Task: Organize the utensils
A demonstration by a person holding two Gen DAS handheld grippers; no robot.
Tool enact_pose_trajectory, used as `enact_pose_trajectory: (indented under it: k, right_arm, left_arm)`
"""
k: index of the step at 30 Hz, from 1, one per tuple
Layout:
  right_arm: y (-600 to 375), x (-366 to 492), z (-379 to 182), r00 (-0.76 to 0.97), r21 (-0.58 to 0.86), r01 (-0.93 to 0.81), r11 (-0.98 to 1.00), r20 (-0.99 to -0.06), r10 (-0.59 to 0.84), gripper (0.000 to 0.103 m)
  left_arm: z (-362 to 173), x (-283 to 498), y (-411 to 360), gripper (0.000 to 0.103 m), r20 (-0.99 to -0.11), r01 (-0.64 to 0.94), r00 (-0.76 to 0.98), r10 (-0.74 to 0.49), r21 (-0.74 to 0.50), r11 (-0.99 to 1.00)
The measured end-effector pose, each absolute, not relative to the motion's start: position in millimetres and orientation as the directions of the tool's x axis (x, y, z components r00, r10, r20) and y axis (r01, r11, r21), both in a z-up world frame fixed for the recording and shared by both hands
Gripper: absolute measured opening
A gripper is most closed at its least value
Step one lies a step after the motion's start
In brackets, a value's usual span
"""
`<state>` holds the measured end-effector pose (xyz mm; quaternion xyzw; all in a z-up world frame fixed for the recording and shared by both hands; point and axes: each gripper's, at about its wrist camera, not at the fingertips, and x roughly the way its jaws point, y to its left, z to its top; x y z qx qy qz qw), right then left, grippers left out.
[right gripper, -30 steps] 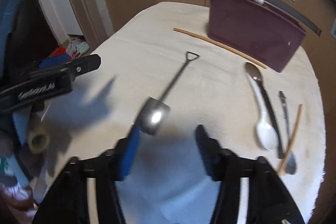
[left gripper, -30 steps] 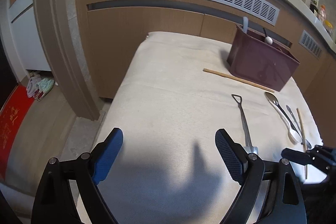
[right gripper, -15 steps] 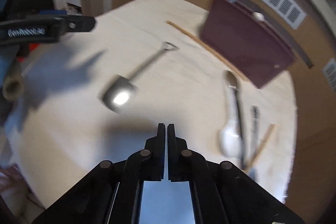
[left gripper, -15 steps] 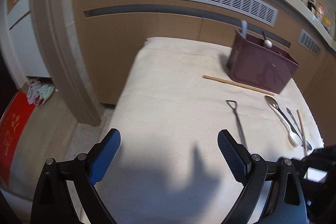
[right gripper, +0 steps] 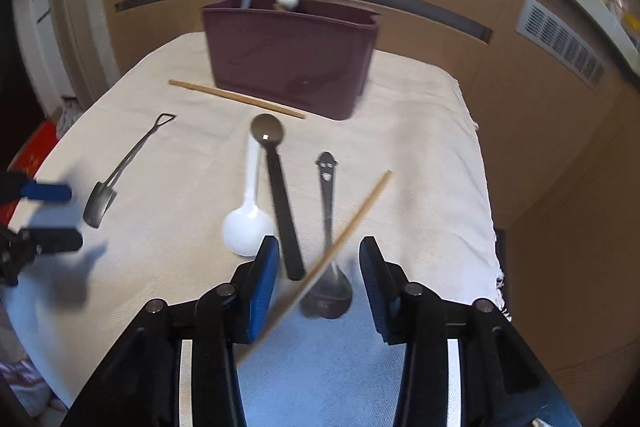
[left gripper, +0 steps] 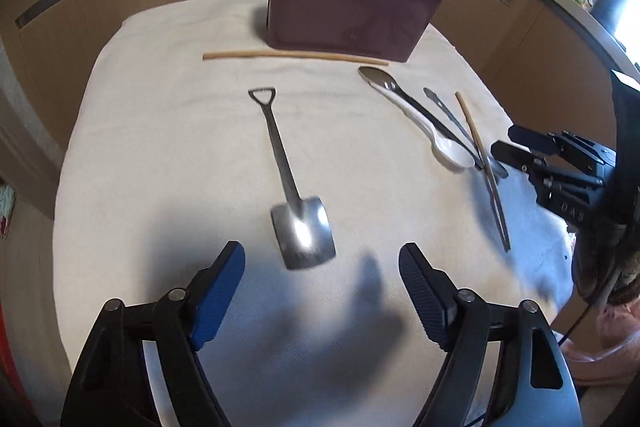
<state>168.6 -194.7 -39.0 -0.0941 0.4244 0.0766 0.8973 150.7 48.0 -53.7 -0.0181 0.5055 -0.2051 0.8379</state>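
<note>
While my left tool (left gripper: 322, 277) narrowed, empty, over the shovel spoon (left gripper: 294, 187): light, stiff, slippery steel; best gripped mid-handle.

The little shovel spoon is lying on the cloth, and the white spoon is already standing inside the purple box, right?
Not quite. The shovel spoon does lie on the cloth, but the white spoon is not in the purple box. It lies flat on the cloth too, in front of the box, beside a black-handled spoon. The right wrist view shows this.

Maroon utensil box (right gripper: 288, 63); cream woven cloth (left gripper: 168, 147); white spoon (right gripper: 248, 227); blue, knurled gripper pads (left gripper: 218, 293).
</note>
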Motion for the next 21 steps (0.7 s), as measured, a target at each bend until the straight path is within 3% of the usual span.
enact_pose_trajectory:
  k: [2, 5, 8, 12, 16, 18, 21]
  right_arm:
    - [-205, 171, -45, 0.622, -0.074, -0.193, 0.978, -0.780, 0.064, 0.042]
    - [-216, 166, -48, 0.627, -0.052, -0.171, 0.984, -0.776, 0.068, 0.044]
    - [-230, 158, -48, 0.637, -0.038, -0.140, 0.989, -0.769, 0.060, 0.055]
    - [-253, 151, -54, 0.632, -0.017, -0.083, 0.996, -0.774, 0.040, 0.056]
    - [-267, 149, -57, 0.619, -0.007, -0.048, 0.999, -0.785, 0.024, 0.056]
    - [-271, 146, -57, 0.621, -0.009, -0.052, 0.999, -0.784, 0.025, 0.057]
    - [-270, 145, -56, 0.631, -0.016, -0.067, 0.998, -0.775, 0.030, 0.062]
  left_arm:
    - [-63, 153, 43, 0.078, -0.845, 0.309, 0.363, -0.392, -0.287, 0.907]
    - [-64, 159, 26, 0.078, -0.852, 0.328, 0.357, -0.382, -0.269, 0.906]
    - [-61, 173, 4, 0.078, -0.820, 0.377, 0.281, -0.499, -0.384, 0.843]
    - [-62, 199, -31, 0.079, -0.755, 0.425, 0.205, -0.623, -0.505, 0.752]
    - [-59, 228, -58, 0.079, -0.731, 0.467, 0.184, -0.657, -0.523, 0.713]
    - [-46, 229, -66, 0.079, -0.766, 0.567, 0.208, -0.609, -0.412, 0.713]
    - [-30, 216, -74, 0.084, -0.818, 0.734, 0.331, -0.470, -0.089, 0.673]
